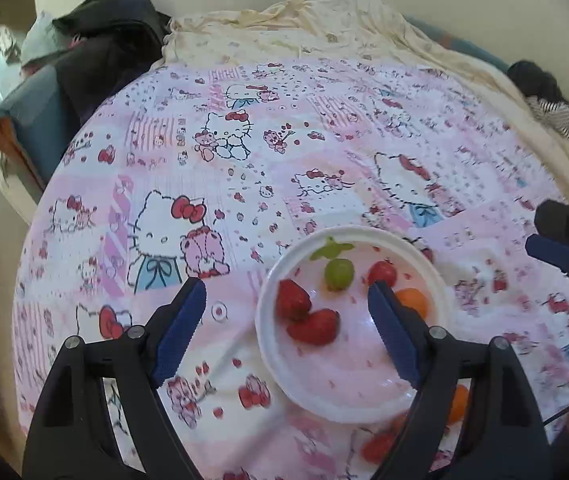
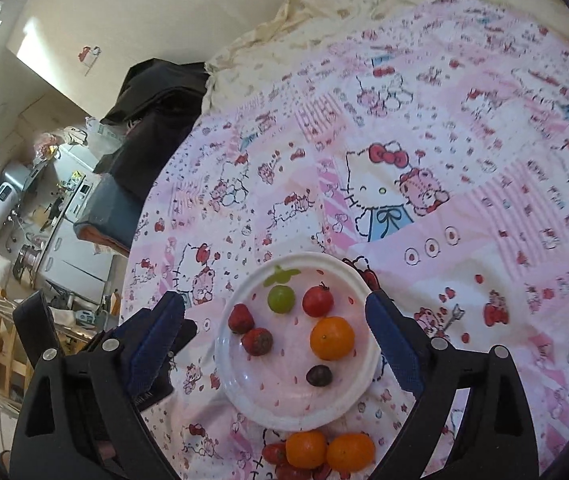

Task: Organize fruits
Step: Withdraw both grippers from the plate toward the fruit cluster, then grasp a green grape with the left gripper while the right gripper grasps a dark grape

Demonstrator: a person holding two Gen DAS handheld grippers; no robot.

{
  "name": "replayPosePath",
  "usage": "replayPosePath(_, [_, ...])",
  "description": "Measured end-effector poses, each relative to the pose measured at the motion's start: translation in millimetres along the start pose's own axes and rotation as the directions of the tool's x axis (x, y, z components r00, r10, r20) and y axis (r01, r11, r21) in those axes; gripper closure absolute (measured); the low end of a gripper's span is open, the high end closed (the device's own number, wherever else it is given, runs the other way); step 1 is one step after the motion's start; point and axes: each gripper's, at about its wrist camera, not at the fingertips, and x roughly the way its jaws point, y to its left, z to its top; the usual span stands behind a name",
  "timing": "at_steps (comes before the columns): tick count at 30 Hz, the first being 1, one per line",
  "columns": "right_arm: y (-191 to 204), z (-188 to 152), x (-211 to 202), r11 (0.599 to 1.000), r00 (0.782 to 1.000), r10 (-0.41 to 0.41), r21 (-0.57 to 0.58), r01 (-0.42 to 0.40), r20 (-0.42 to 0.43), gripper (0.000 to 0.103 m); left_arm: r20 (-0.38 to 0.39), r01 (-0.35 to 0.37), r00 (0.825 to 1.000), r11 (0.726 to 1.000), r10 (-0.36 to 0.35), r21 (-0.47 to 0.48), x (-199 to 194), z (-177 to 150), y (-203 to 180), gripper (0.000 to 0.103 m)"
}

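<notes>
A white plate (image 2: 226,380) lies on the pink cartoon-print bedspread. It holds two strawberries (image 2: 240,319), a green grape (image 2: 281,299), a cherry tomato (image 2: 317,301), an orange (image 2: 332,338) and a dark grape (image 2: 319,375). Two more oranges (image 2: 305,449) and small tomatoes (image 2: 274,453) lie on the cloth at the plate's near edge. My right gripper (image 2: 272,300) hangs open above the plate, nothing between its pads. My left gripper (image 1: 286,320) is open too, above the plate (image 1: 264,332) and its strawberries (image 1: 292,300), holding nothing. Its right finger hides part of the orange (image 1: 414,300).
A cream blanket (image 1: 324,24) is bunched at the far side of the bed, with dark clothing (image 1: 112,48) at the far left. The bed's left edge drops to a cluttered kitchen area (image 2: 44,208). One finger of my right gripper (image 1: 556,252) shows at the right.
</notes>
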Motion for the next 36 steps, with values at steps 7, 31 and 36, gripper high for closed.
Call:
replayPosePath(7, [7, -16, -24, 0.998, 1.000, -0.029, -0.059, 0.028, -0.011, 0.009, 0.023, -0.005, 1.000, 1.000, 0.006, -0.010, -36, -17, 7, 0.022])
replayPosePath(31, [-26, -97, -79, 0.990, 0.995, -0.094, 0.100, 0.099, -0.045, 0.009, -0.043, 0.007, 0.999, 0.986, -0.015, -0.168, -78, -92, 20, 0.022])
replayPosePath(36, [-34, -101, -80, 0.985, 0.991, -0.122, 0.112, 0.128, -0.060, 0.009, -0.132, 0.038, 0.990, 0.988, -0.059, -0.152, -58, -109, 2, 0.023])
